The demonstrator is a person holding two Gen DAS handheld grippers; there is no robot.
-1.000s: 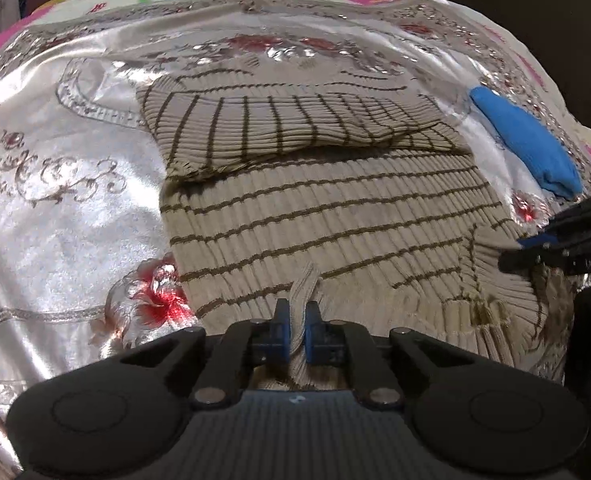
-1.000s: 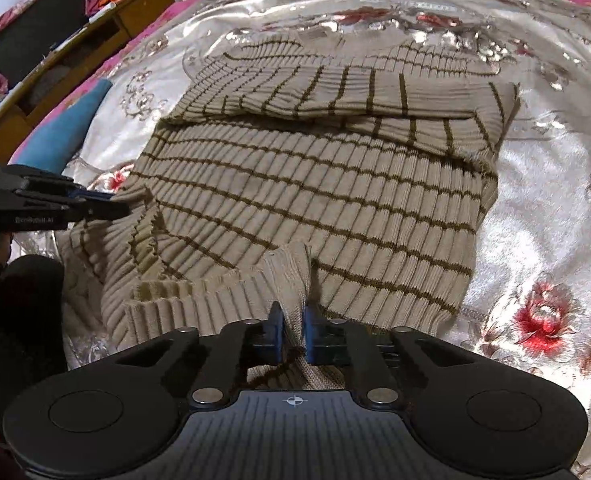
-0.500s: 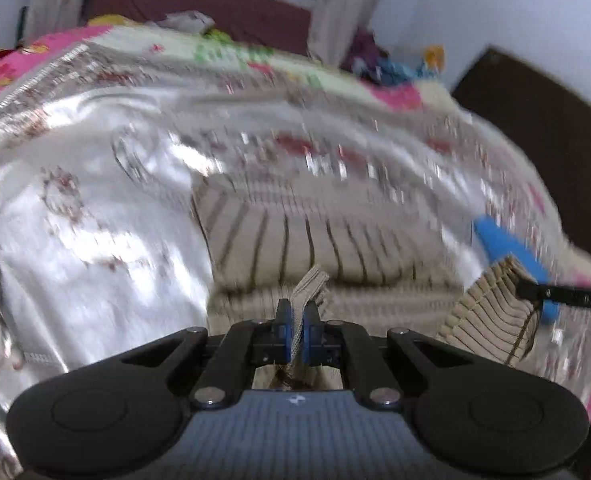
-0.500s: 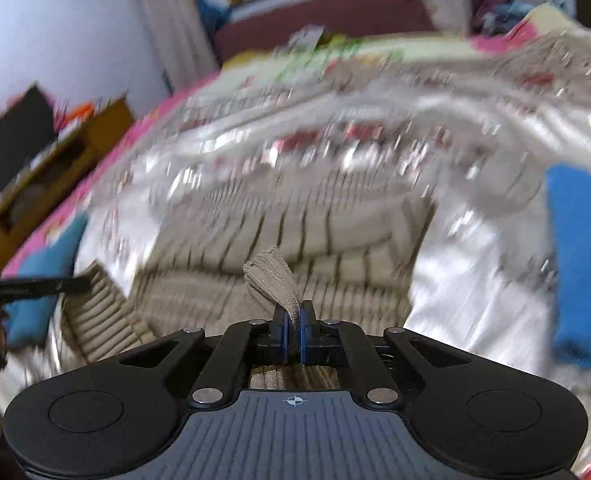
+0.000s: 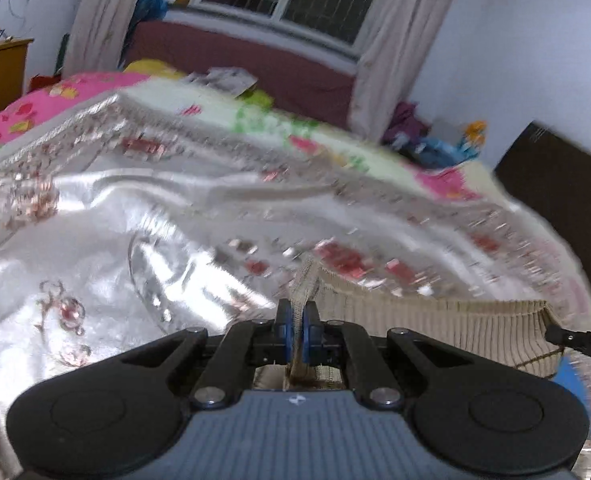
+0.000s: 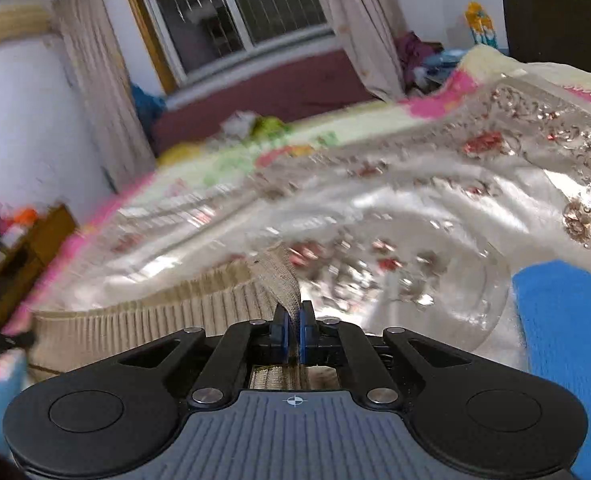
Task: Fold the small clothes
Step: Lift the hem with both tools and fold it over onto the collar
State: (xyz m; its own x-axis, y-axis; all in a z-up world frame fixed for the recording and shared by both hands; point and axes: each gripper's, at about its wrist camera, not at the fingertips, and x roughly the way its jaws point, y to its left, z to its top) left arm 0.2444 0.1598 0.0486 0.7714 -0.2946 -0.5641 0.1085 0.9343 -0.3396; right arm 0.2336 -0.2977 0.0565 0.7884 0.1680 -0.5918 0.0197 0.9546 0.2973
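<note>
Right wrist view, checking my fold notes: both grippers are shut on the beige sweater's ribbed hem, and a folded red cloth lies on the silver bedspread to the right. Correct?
Not quite: the folded cloth is blue, not red, as the right wrist view shows. The rest holds: the right gripper and the left gripper are each shut on the beige sweater, over the silver bedspread.

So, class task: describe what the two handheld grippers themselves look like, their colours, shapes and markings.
Both look alike. The left gripper and right gripper each have a wide black body with two round lobes, a ribbed grey-blue centre panel bearing a small white mark, silver screws, angled black link arms, and two narrow fingers faced with blue pads.
</note>
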